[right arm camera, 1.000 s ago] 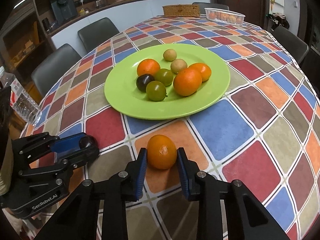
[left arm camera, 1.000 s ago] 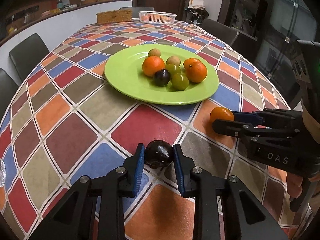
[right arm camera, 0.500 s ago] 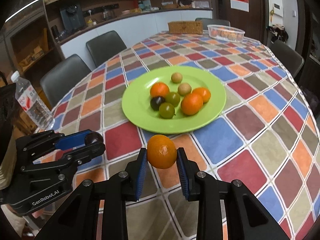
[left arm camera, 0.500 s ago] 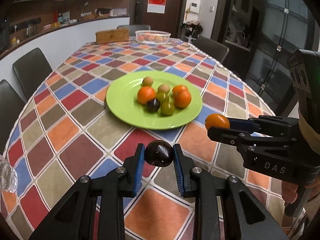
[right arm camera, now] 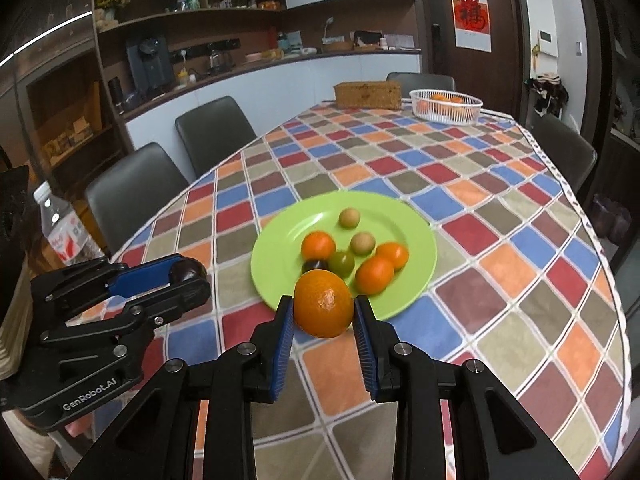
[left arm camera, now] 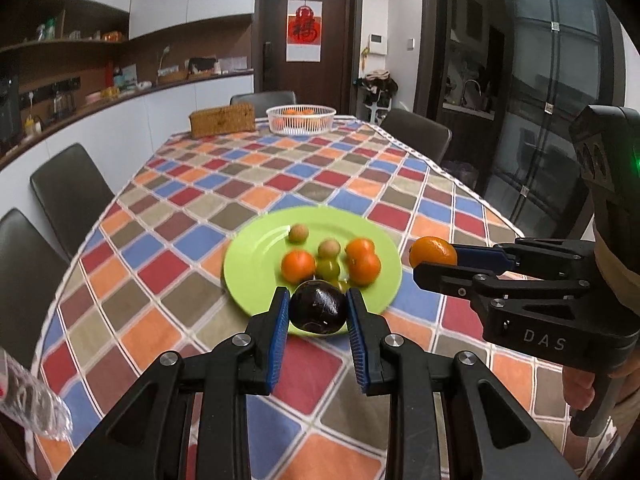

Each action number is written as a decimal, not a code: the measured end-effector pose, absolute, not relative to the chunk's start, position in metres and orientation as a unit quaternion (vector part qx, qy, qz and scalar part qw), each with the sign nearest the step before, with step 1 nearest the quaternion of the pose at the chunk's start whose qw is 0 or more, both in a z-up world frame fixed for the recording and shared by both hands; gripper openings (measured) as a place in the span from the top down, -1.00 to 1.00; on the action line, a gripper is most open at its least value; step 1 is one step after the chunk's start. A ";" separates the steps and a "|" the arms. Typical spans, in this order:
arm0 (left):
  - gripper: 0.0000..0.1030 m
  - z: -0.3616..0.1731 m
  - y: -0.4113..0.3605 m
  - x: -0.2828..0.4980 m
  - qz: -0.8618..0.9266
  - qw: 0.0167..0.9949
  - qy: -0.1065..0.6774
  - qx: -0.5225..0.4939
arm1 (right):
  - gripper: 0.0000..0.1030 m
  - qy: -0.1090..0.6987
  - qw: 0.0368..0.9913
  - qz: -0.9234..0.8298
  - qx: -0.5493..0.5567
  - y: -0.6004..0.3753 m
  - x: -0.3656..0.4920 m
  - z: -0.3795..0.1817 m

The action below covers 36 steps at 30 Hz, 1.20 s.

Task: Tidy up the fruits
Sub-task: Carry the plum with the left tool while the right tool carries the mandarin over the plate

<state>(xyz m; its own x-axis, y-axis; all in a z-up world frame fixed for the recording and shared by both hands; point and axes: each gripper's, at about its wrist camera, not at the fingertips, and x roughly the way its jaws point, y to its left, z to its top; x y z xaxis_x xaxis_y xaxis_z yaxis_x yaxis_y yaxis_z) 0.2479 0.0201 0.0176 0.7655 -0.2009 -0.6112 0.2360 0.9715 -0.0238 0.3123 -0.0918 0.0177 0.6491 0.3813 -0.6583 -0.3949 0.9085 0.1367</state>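
Both tongs were loaded and up off the table! The left gripper (left arm camera: 319, 312) had its blue pads (left arm camera: 279, 328) clamped on a dark plum (left arm camera: 318, 311), which sat right between the fingertips, squeezed from both sides and clear of the checked tablecloth (left arm camera: 168, 240). Over on the other side, the right gripper (right arm camera: 324, 312) was closed tight on an orange (right arm camera: 324, 305), the fruit wedged between its two pads at the very tips. In the left wrist view that orange (left arm camera: 433, 252) showed at the end of the right tongs, just beside the rim of the green plate (left arm camera: 248, 264). The plate lay just ahead of both tools, carrying three oranges, two pale brown fruits, a green one and a dark one. A white basket (right arm camera: 446, 106) stood at the table's far end.
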 end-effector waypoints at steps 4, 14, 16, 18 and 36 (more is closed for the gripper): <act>0.45 0.026 0.020 0.265 -0.119 0.941 0.317 0.028 | 0.40 0.357 0.909 0.215 -0.002 -0.093 0.327 0.027; 0.45 0.026 0.029 0.320 -0.126 0.932 0.338 0.004 | 0.40 0.370 0.905 0.211 0.003 -0.088 0.377 0.033; 0.45 0.023 0.030 0.333 -0.128 0.929 0.348 -0.002 | 0.40 0.373 0.904 0.209 0.001 -0.087 0.386 0.032; 0.45 0.019 0.031 0.345 -0.127 0.926 0.357 -0.003 | 0.40 0.379 0.902 0.207 0.000 -0.085 0.396 0.030; 0.45 -0.043 0.039 0.430 -0.101 0.886 0.452 -0.022 | 0.40 0.475 0.863 0.174 0.008 -0.078 0.486 -0.029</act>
<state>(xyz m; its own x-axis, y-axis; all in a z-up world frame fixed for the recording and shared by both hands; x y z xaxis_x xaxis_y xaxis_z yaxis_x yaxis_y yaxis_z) 0.4297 0.0392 -0.0431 0.5709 -0.1991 -0.7965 0.1592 0.9786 -0.1305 0.4860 -0.0784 -0.0295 0.4890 0.3070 -0.8165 -0.2925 0.9395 0.1782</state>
